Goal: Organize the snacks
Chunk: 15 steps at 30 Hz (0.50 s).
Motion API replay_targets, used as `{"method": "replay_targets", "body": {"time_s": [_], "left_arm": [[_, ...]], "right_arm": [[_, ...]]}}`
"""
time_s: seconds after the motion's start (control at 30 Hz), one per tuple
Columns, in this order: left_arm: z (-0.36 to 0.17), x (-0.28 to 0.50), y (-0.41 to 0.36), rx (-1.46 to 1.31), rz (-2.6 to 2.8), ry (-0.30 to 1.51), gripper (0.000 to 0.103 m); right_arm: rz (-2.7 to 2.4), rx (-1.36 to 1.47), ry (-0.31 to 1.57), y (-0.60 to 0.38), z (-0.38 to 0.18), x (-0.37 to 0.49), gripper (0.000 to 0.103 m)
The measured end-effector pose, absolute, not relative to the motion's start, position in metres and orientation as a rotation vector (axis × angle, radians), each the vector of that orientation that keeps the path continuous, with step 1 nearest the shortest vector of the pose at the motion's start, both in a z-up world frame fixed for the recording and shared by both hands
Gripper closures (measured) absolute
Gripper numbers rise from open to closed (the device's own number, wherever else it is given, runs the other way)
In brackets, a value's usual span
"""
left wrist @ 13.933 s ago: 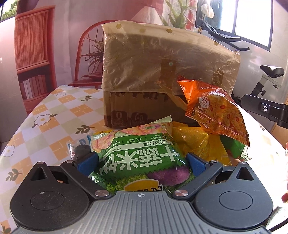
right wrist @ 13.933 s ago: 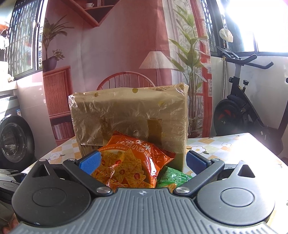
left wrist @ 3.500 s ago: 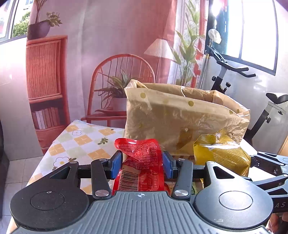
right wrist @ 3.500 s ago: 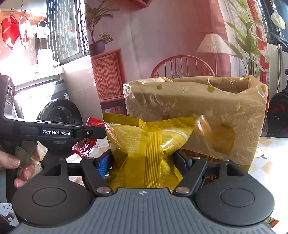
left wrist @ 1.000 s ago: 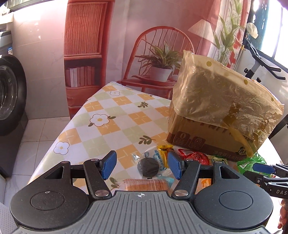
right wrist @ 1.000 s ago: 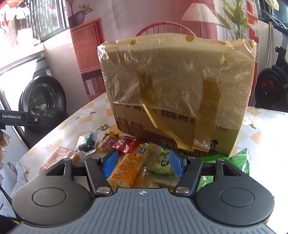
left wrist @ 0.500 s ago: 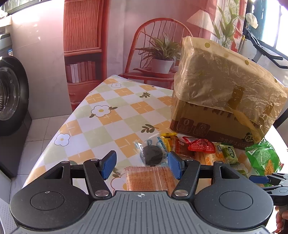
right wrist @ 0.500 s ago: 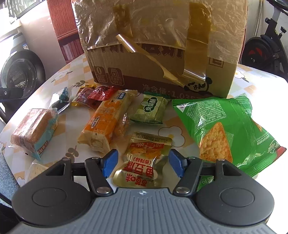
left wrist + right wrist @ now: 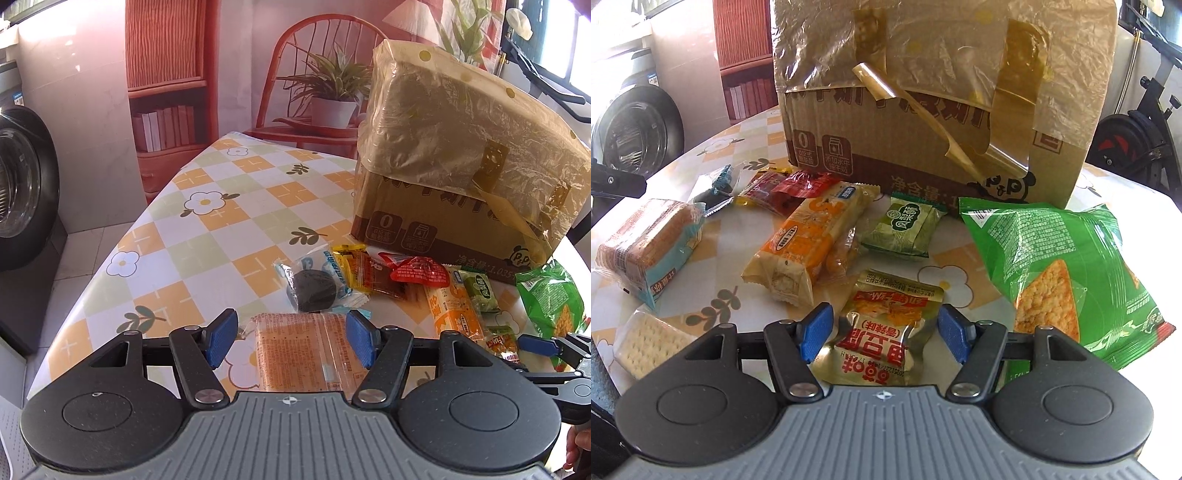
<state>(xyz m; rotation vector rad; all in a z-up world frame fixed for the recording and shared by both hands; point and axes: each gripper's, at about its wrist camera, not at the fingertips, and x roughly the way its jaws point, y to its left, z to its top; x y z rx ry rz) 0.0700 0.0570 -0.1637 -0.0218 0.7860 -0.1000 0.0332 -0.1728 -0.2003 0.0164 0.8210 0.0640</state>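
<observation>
Tilting down toward a flower-patterned tablecloth (image 9: 207, 236), the left gripper (image 9: 291, 341) hangs with its blue pads parted on either side of an orange biscuit pack (image 9: 299, 350), the right pad just beside the wrapper's edge and a gap showing at the left one, so nothing is gripped. Alongside it, the right gripper (image 9: 884, 334) points downward over a gold foil pouch (image 9: 886, 328) with red lettering, which lies flat between the spread pads with space on both sides; it too holds nothing. Loose snacks crowd the cloth in front of a tape-patched cardboard box (image 9: 923, 155) lined with a crinkled yellowish bag (its upper part bulges over the box walls): a dark round cookie in clear wrap (image 9: 314, 288), small red packets (image 9: 410, 273), a long orange wafer bar (image 9: 809, 240), a small green sachet (image 9: 905, 229) and a large green chip bag (image 9: 1056, 266) to the right. From the right wrist view, a pale cracker pack (image 9: 646, 341) lies at the near left table edge. A red chair bearing a potted plant (image 9: 328, 92) stands behind the table, and part of a washing machine (image 9: 22, 184) shows at far left.
</observation>
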Motion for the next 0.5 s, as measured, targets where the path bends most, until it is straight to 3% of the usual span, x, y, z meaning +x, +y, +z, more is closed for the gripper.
{"method": "replay_targets", "body": {"time_s": [0.37, 0.47, 0.5], "left_arm": [[-0.162, 0.071, 0.044, -0.021, -0.159, 0.788, 0.036], [-0.160, 0.073, 0.032, -0.014, -0.197, 0.782, 0.036], [-0.159, 0.074, 0.027, -0.011, -0.212, 0.780, 0.036]], "right_arm": [[0.057, 0.022, 0.825, -0.173, -0.200, 0.030, 0.037], [0.080, 0.016, 0.808, -0.174, -0.200, 0.027, 0.047], [0.086, 0.016, 0.804, -0.174, -0.200, 0.026, 0.055]]}}
